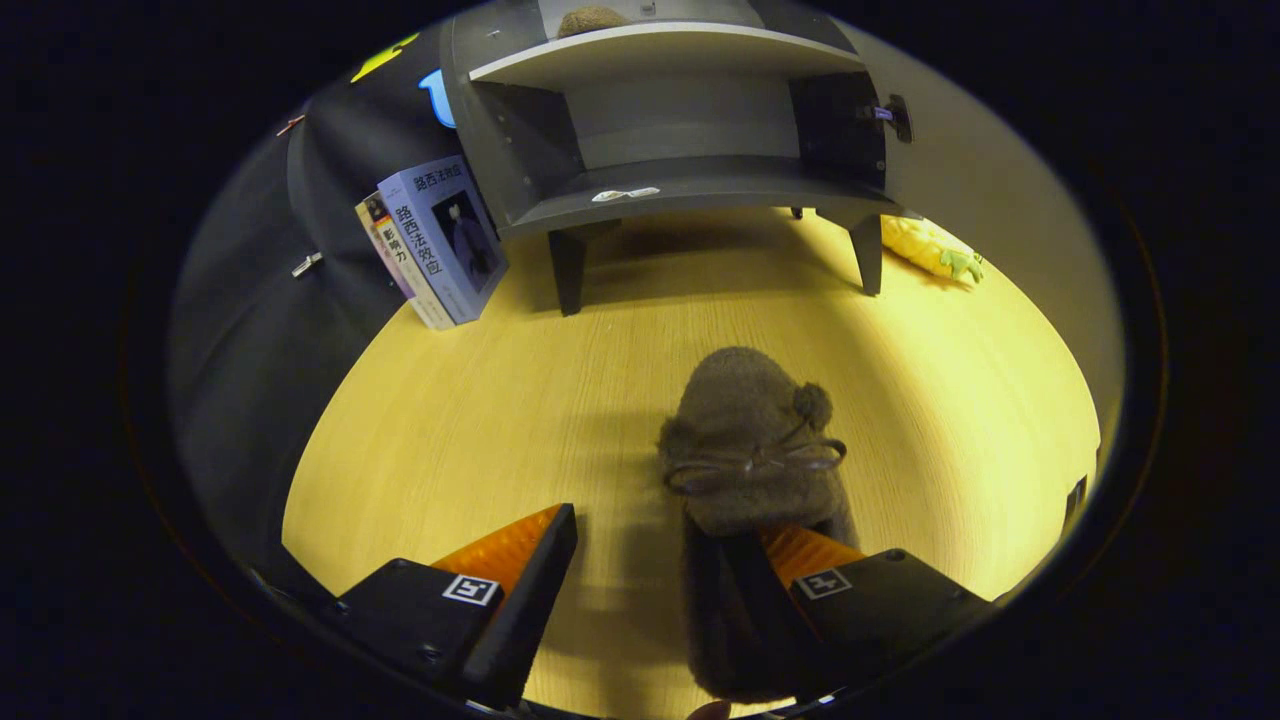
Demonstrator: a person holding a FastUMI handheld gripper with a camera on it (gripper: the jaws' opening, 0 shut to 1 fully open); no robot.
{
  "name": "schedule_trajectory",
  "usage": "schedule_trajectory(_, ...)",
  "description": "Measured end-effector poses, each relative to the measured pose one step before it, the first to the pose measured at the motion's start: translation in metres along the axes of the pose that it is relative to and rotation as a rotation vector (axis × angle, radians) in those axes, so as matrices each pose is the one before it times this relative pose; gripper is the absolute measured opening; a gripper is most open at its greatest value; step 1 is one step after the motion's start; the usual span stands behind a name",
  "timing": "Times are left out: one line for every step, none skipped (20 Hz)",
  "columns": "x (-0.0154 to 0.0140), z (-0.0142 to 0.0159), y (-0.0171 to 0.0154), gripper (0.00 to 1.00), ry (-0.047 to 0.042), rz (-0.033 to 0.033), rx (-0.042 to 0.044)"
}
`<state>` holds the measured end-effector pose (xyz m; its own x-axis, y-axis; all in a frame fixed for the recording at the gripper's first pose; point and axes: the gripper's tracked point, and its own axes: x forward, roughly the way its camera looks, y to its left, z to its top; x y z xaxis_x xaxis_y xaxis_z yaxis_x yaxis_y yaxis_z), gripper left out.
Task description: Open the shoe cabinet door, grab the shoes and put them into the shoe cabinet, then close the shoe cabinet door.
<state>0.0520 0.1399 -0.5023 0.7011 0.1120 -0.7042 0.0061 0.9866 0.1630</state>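
Observation:
A brown fuzzy slipper [745,430] with a bow and two pom-poms lies on the wooden floor [480,420], toe pointing toward the cabinet. My gripper [662,525] is open at the slipper's heel end. Its right finger [800,555] rests at the slipper's opening, and its left finger [520,550] is out on the floor beside it, a wide gap away. Beyond them stands the dark grey shoe cabinet [680,185] on short legs, its door [840,125] swung open at the right. A second brown slipper [590,18] sits on the upper shelf.
Two books [440,245] lean against the cabinet's left side. A yellow pineapple plush [935,250] lies on the floor right of the cabinet, by the pale wall. A small white item [625,194] lies on the lower shelf. Black cloth hangs at the left.

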Motion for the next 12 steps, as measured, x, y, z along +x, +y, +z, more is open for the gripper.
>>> schedule_trajectory(0.00680,0.00499,-0.00172,0.91,-0.02327,-0.01065,0.00022)
schedule_trajectory(0.00653,0.00288,-0.00250,0.91,-0.01363,-0.01452,0.00165)
schedule_trajectory(0.00717,0.00018,-0.00382,0.89,-0.01146,-0.02121,-0.00438)
schedule_trajectory(0.00260,0.00419,-0.00412,0.76,-0.01668,-0.01990,-0.01448)
schedule_trajectory(0.00242,0.00197,-0.00607,0.62,-0.01341,-0.02147,-0.02293)
schedule_trajectory(0.00132,0.00200,-0.00904,0.48,-0.01769,-0.02521,-0.02023)
schedule_trajectory(0.00133,0.00207,0.00230,0.34,-0.01335,0.01417,0.00743)
schedule_trajectory(0.00007,-0.00004,0.00390,0.21,0.00027,0.02440,-0.00039)
schedule_trajectory(-0.00764,0.00121,-0.00123,0.08,-0.00424,0.00569,-0.01018)
schedule_trajectory(0.00198,0.00237,-0.00034,0.08,-0.01719,0.00495,-0.00799)
schedule_trajectory(-0.00417,0.00716,-0.00227,0.08,-0.02494,-0.00650,-0.00803)
schedule_trajectory(-0.00592,0.00679,-0.00393,0.08,-0.01887,-0.00703,-0.00640)
